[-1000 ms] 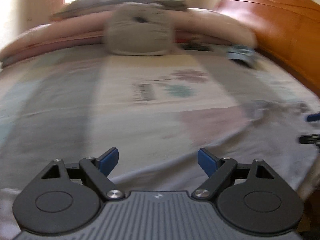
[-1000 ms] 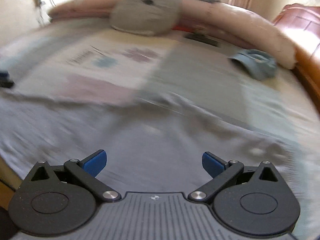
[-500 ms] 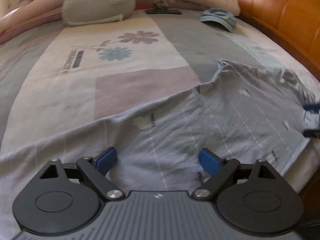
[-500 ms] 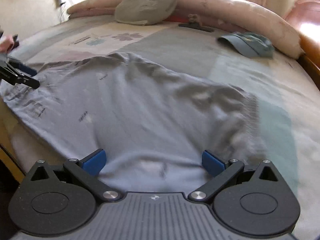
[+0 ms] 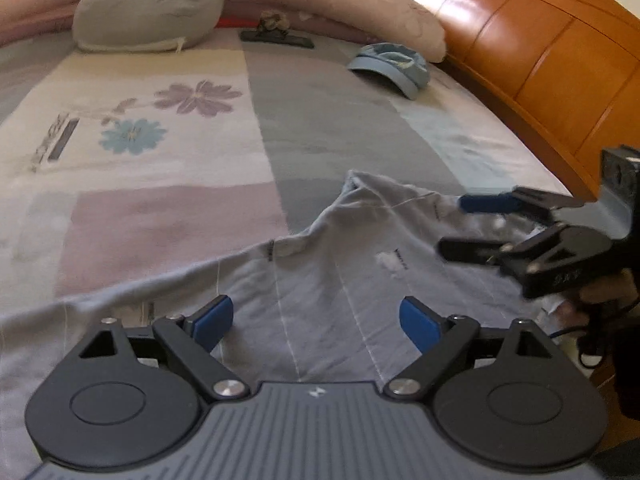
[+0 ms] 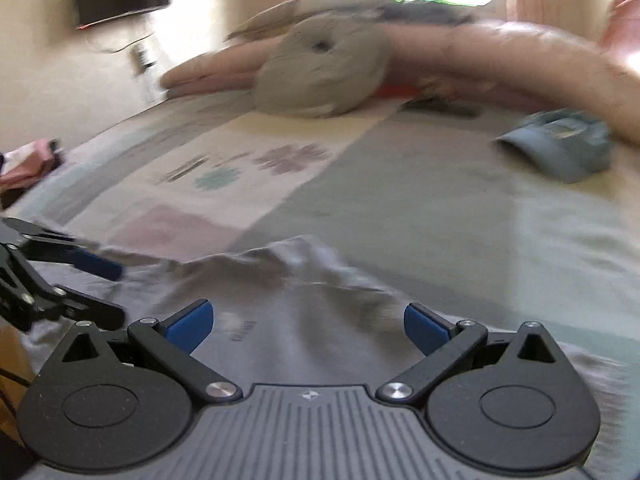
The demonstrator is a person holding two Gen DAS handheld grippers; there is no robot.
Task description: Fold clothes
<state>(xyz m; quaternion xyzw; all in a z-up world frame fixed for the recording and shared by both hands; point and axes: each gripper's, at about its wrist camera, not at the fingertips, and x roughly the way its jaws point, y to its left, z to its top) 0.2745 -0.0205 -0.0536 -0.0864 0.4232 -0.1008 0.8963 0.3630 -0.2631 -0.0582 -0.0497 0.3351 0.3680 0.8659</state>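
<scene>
A grey-blue garment (image 5: 320, 264) with thin white stripes lies rumpled along the near edge of the bed; its top edge peaks into a fold. My left gripper (image 5: 316, 320) hangs open just above it, with cloth below the blue pads and nothing pinched. From the right my right gripper (image 5: 454, 225) reaches in over the same garment, its jaws apart. In the right wrist view the right gripper (image 6: 306, 320) is open over the garment (image 6: 304, 288), and the left gripper (image 6: 118, 294) shows open at the left edge.
A patchwork bedspread (image 5: 168, 152) covers the bed. At its far end lie a grey pillow (image 5: 148, 4), a long pink rolled quilt (image 5: 340, 4), a dark flat object (image 5: 276, 36) and a blue cap (image 5: 392, 66). A wooden headboard (image 5: 540, 52) runs along the right.
The two grippers have come closer together over the garment; the right one now reaches well into the left view. The right view has swung up and blurred. Both stay open.
</scene>
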